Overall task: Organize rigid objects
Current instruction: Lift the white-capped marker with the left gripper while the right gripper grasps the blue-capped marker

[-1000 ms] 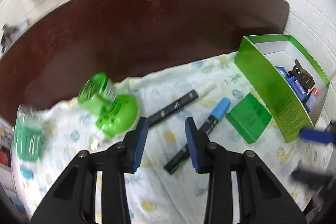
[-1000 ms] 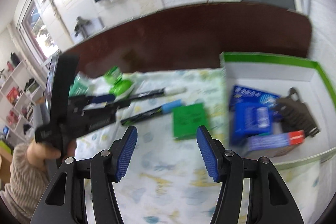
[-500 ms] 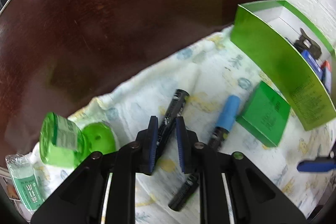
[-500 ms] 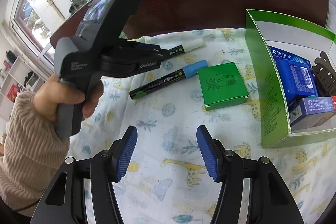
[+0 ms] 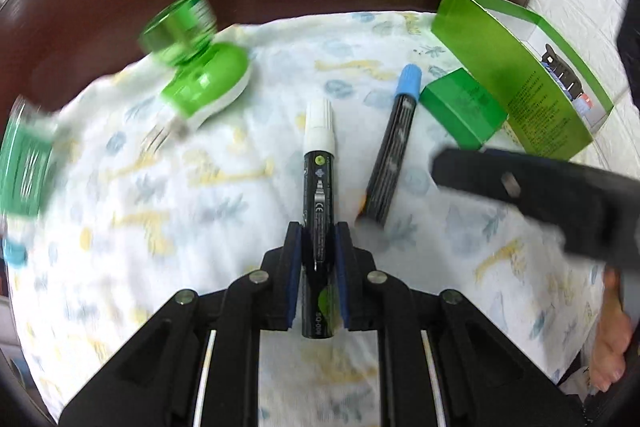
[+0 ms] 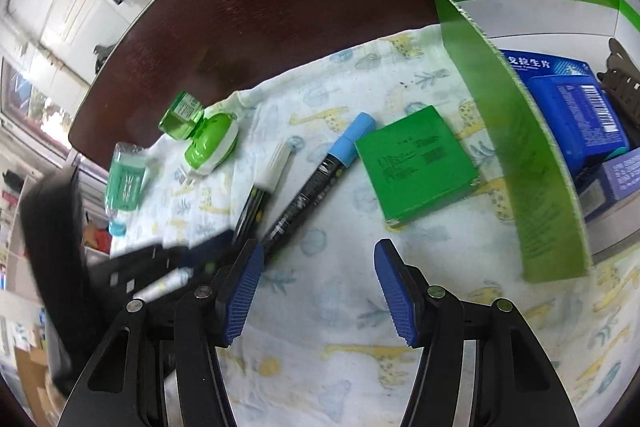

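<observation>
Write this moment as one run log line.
left hand-held gripper: shut on white-capped marker | right hand-held gripper: open, empty | blue-capped marker: on cloth

The left tongs (image 5: 319, 247) clamp the black barrel of the white-capped marker (image 5: 319, 163). Just beside it on the patterned cloth (image 5: 120, 187) lies the blue-capped marker (image 5: 394, 147), then a green box (image 5: 464, 109) against the open green carton (image 5: 504, 79).

Green bottle (image 5: 24, 167) at left edge smeared and cropped, right gripper (image 5: 532, 187) body blurred, box contents (image 5: 568, 83) mostly hidden behind green wall.
</observation>
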{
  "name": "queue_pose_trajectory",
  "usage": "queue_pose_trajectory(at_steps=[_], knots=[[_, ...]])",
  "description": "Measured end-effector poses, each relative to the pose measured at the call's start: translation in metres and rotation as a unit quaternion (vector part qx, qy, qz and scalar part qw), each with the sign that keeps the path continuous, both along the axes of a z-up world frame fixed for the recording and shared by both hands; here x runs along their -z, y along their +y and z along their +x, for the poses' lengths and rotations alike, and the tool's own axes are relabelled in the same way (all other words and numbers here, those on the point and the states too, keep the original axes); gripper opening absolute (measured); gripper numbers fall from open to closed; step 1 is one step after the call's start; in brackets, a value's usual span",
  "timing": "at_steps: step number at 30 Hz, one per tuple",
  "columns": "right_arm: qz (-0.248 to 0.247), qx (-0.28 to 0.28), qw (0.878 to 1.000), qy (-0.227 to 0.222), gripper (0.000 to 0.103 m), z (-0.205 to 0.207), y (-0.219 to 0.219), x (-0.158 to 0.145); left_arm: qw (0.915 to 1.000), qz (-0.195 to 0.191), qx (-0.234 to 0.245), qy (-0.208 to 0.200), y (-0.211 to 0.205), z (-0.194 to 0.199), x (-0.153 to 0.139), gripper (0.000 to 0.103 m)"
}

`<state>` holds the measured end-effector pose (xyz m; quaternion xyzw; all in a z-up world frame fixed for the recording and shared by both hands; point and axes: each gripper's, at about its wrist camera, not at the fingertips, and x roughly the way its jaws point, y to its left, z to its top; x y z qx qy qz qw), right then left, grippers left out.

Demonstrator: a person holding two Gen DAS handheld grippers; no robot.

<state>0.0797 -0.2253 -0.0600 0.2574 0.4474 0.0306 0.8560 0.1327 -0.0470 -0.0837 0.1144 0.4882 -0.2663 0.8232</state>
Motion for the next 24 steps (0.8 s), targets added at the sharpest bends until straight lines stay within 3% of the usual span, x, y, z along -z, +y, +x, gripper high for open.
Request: queue_pose_trajectory(at_steps=[6, 10, 12, 13, 16, 24], knots=[[-0.017, 0.042, 0.997, 0.057, 0.061, 0.029, 0.015, 0.013, 0.9985, -0.016, -0.053, 0.002, 0.027, -0.023, 0.001, 0.014], [-0.052, 0.034, 0.997, 0.046, 0.061, 0.042, 0.030, 0.011, 0.9969, -0.026, -0.073, 0.008, 0.041, -0.027, 0.002, 0.014], [-0.097, 0.019, 0.994, 0.046, 0.053, 0.043, 0.040, 0.010, 0.9965, -0.028, -0.078, 0.008, 0.042, -0.030, -0.005, 0.014], [-0.094, 0.009, 0.994, 0.048, 0.031, 0.043, 0.041, 0.013, 0.9963, -0.028, -0.080, 0.008, 0.042, -0.031, -0.005, 0.014], [-0.075, -0.008, 0.996, 0.054, 0.019, 0.035, 0.037, 0.016, 0.9958, -0.027, -0.087, 0.007, 0.045, -0.035, -0.009, 0.014], [-0.065, -0.065, 0.995, 0.043, 0.018, -0.001, 0.037, 0.017, 0.9950, -0.020, -0.098, -0.003, 0.039, -0.045, -0.013, 0.014]])
